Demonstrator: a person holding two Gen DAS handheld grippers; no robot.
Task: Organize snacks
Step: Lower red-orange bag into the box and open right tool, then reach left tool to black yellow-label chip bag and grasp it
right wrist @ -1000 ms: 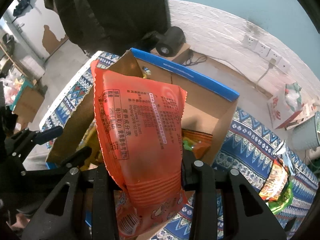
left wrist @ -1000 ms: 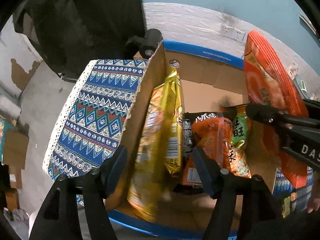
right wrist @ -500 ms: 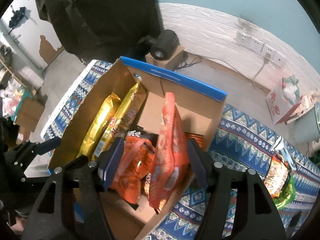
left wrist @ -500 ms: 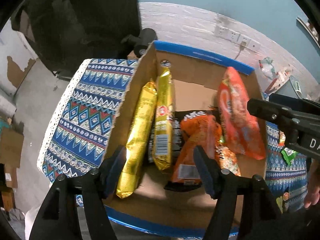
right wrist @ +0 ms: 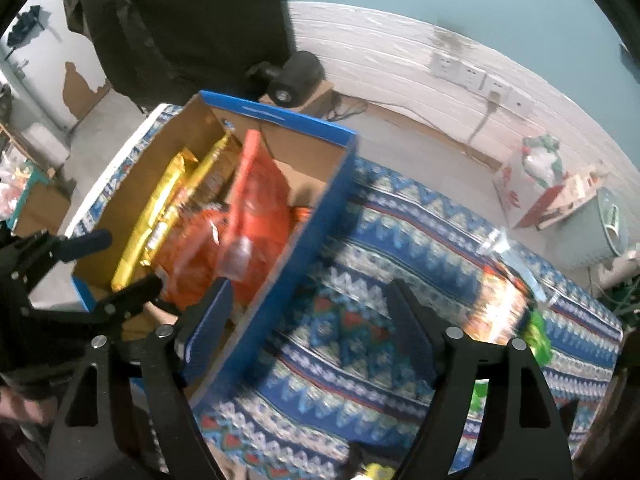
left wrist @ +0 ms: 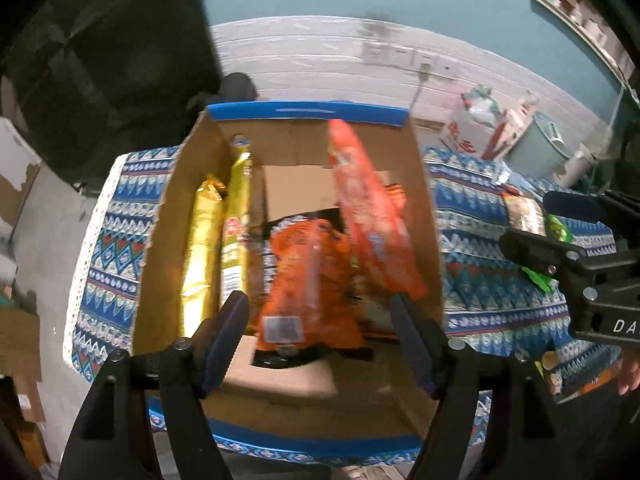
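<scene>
A cardboard box with a blue rim [left wrist: 308,114] [right wrist: 280,114] stands on the patterned tablecloth. In it stand two gold snack bags [left wrist: 202,248] [right wrist: 160,204], an orange bag [left wrist: 308,276] [right wrist: 192,256] and a red-orange bag [left wrist: 372,216] [right wrist: 256,208] that leans against the right wall. My left gripper [left wrist: 320,324] is open and empty above the box's near edge. My right gripper [right wrist: 308,320] is open and empty, over the tablecloth just right of the box. More snack bags [right wrist: 504,304] [left wrist: 524,216] lie on the cloth at the right.
The blue patterned tablecloth [right wrist: 400,240] [left wrist: 112,240] covers the table. A black camera [right wrist: 296,76] sits behind the box. A white and red carton [right wrist: 536,184] [left wrist: 476,132] and wall sockets [right wrist: 472,76] are at the back right.
My right gripper let go of the red-orange bag into the box, opened, and moved right, over the tablecloth. The left gripper drew back and rose a little.
</scene>
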